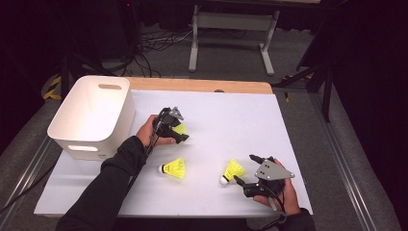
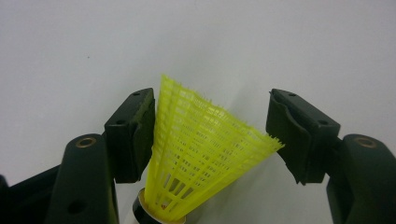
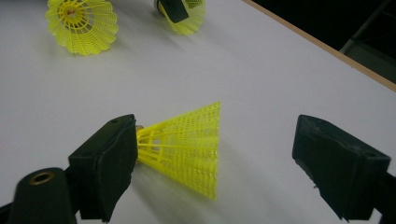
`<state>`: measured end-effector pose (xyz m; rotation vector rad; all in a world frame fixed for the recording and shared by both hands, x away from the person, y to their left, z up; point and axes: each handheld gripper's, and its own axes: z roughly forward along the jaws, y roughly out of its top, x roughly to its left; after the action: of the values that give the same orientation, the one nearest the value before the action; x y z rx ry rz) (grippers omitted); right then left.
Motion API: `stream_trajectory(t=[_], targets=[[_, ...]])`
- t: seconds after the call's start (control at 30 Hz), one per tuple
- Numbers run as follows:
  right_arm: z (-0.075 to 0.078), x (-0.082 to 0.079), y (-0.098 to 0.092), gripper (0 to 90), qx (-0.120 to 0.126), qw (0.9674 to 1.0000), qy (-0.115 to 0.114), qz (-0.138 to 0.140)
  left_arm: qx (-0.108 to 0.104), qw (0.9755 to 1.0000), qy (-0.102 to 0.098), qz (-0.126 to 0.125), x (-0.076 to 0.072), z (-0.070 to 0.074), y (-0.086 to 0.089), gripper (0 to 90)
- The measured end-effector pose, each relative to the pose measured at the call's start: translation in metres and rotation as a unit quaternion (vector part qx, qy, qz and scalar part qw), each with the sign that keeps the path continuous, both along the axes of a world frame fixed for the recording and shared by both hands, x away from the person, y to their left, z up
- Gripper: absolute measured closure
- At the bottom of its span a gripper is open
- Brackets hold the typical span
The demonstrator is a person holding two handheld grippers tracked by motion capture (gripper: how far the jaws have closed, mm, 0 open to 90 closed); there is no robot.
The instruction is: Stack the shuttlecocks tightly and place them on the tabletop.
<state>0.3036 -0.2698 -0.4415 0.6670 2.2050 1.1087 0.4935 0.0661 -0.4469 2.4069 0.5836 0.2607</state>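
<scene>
Your right gripper (image 1: 242, 182) gapes beside a shuttle (image 1: 232, 171); left gripper (image 1: 179, 133) straddles another (image 2: 196, 158), unclamped. Bin (image 1: 91, 115) looks empty; all three remain.

High view: above the table (image 1: 216, 120), looking forward and down.
Gripper views: 2, low, close along their jaws.
Shared: white tabletop, yellow shuttlecocks (image 3: 182, 144).

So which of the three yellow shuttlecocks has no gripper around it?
The middle shuttlecock, lying alone on the white table; the other two each sit between a gripper's jaws.
</scene>
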Motion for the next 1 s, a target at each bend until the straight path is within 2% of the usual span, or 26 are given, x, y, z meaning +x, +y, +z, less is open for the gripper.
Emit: stream_trajectory(t=[0.07,0.1,0.3,0.37,0.43,0.5,0.57,0.63,0.73,0.83,1.0], targets=[[0.001,0.0,-0.001,15.0,0.003,1.0,-0.001,0.0,0.017,0.9997,-0.008,-0.018,-0.004,0.001,0.001,34.4],[0.001,0.0,-0.001,15.0,0.002,1.0,-0.001,-0.001,0.025,0.9995,-0.011,-0.019,-0.005,0.001,0.001,34.3],[0.0,0.0,0.0,15.0,-0.001,1.0,0.001,0.001,0.02,0.9995,-0.008,-0.023,-0.007,0.002,0.005,32.6],[0.0,0.0,0.0,15.0,-0.002,1.0,0.0,-0.001,0.024,0.9994,-0.014,-0.02,-0.007,0.001,0.005,31.8],[0.0,0.0,0.0,15.0,-0.001,1.0,0.0,0.0,0.022,0.9993,-0.019,-0.022,-0.008,0.0,0.004,30.9],[0.0,0.0,0.0,15.0,-0.001,1.0,0.0,0.0,0.02,0.9992,-0.013,-0.031,-0.008,0.0,0.002,30.4],[0.0,0.0,0.0,15.0,-0.001,1.0,-0.001,-0.001,0.028,0.9989,-0.018,-0.032,-0.009,-0.001,0.001,30.2],[0.001,0.0,-0.001,14.9,-0.001,1.0,-0.002,0.0,0.026,0.9988,-0.013,-0.04,-0.01,0.0,0.001,32.0],[0.001,0.0,-0.001,14.8,0.0,1.0,-0.003,0.0,0.027,0.9987,-0.02,-0.039,-0.012,0.001,0.002,29.4],[0.001,0.0,-0.001,14.8,-0.001,1.0,-0.003,0.0,0.037,0.9984,-0.029,-0.032,-0.013,0.002,0.005,30.4],[0.001,-0.001,0.0,14.7,-0.001,1.0,-0.002,0.002,0.029,0.9987,-0.031,-0.029,-0.013,0.003,0.008,30.2]])
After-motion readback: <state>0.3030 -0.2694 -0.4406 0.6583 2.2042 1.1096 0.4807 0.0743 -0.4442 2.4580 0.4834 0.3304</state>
